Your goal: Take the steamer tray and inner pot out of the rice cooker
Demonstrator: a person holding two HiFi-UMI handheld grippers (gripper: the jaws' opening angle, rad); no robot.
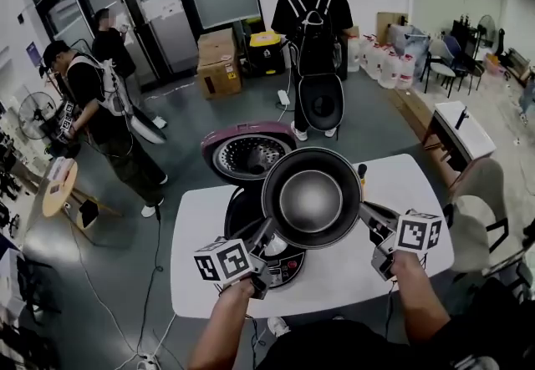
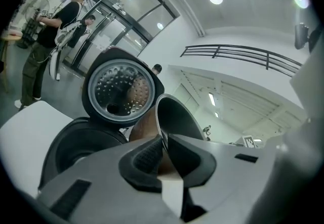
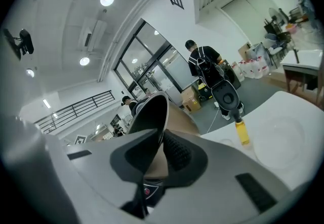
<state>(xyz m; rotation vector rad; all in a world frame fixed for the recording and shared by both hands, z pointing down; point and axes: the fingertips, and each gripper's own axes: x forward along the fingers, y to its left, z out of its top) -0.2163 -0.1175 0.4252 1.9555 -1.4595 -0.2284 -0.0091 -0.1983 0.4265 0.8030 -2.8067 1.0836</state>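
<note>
Grippers both clamped on the inner pot (image 1: 311,197). Left gripper (image 2: 163,153): jaws pinched on the pot's rim, one pad inside the wall, one outside. Right gripper (image 3: 161,153): same grip on the opposite side of the rim. Pot hangs between the two, mouth up, roughly level in the head view. It is dark inside and copper-brown outside.

Pot is out of the rice cooker (image 1: 244,214), in the air above it and a bit to its right. Cooker cavity shows dark and open in the left gripper view. Cooker sits on a white table (image 1: 201,235). Its lid (image 1: 242,151) stands open behind the body, with a maroon edge and a round inner plate dotted with holes facing the camera. Small yellow bottle (image 3: 242,131) stands upright on the table beyond the pot, apart from the cooker. Steamer tray: cannot tell where it is in any view.

Grey floor beyond the table. Person with a backpack (image 1: 311,22) stands with their back to the camera, holding a round dark pan low. Two more people (image 1: 96,101) stand at the left near glass doors. Cardboard boxes (image 1: 217,63) sit stacked by the far wall, with a row of white jugs (image 1: 386,61) to the right.
</note>
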